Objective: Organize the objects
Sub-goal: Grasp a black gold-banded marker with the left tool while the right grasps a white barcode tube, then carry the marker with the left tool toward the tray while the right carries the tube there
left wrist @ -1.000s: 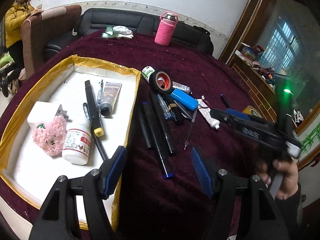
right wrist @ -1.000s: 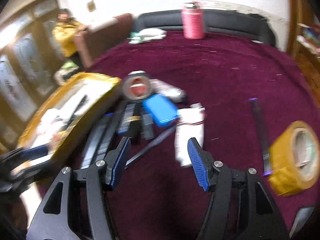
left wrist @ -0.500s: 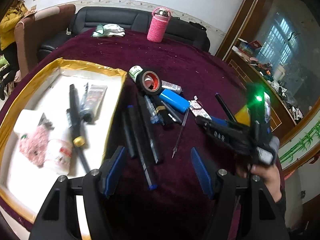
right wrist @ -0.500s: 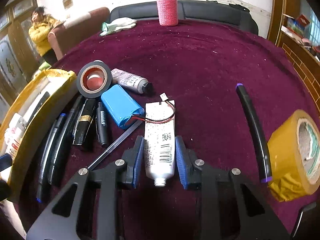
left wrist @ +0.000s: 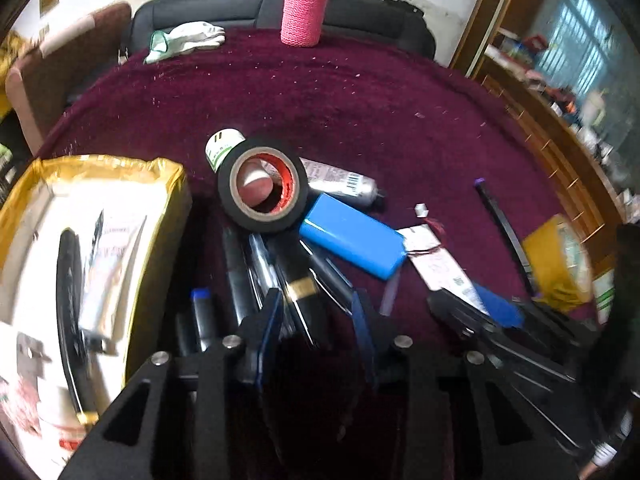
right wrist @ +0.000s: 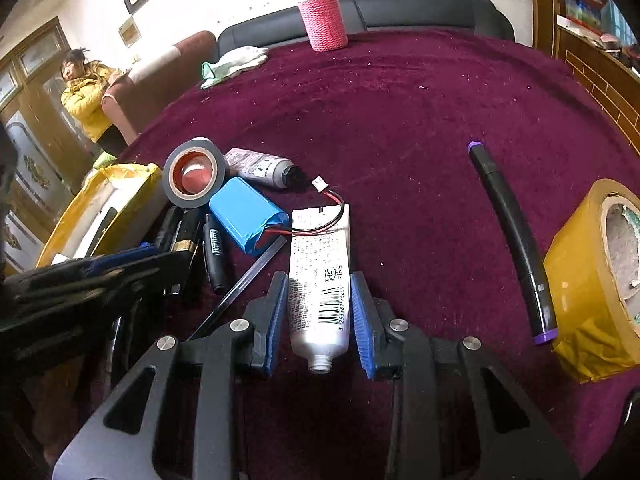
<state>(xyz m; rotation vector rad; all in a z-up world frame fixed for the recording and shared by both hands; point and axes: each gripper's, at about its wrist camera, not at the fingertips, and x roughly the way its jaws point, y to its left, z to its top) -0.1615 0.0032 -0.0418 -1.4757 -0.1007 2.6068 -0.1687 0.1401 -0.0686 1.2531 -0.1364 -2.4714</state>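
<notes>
1. The right gripper (right wrist: 319, 312) has its blue ribbed pads against both sides of a flattened silver-and-white metal tube (right wrist: 320, 280) with a bare threaded neck, lying on the plush maroon tablecloth (right wrist: 400, 128).
2. The left gripper (left wrist: 316, 320) is closing around a black cylinder with a gold band (left wrist: 298, 276) in the pen pile.
3. A blue shrink-wrapped battery pack (right wrist: 248, 214), its red-black wire over the tube, and a black tape roll (right wrist: 194, 172) lie beside it.

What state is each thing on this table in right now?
white tube: capless, lying flat between the right gripper fingers
left gripper: closing over the gold-banded black pen
black tape roll: propped on the pen pile
yellow tape roll: on edge
pink-sleeved bottle: upright, capped
</notes>
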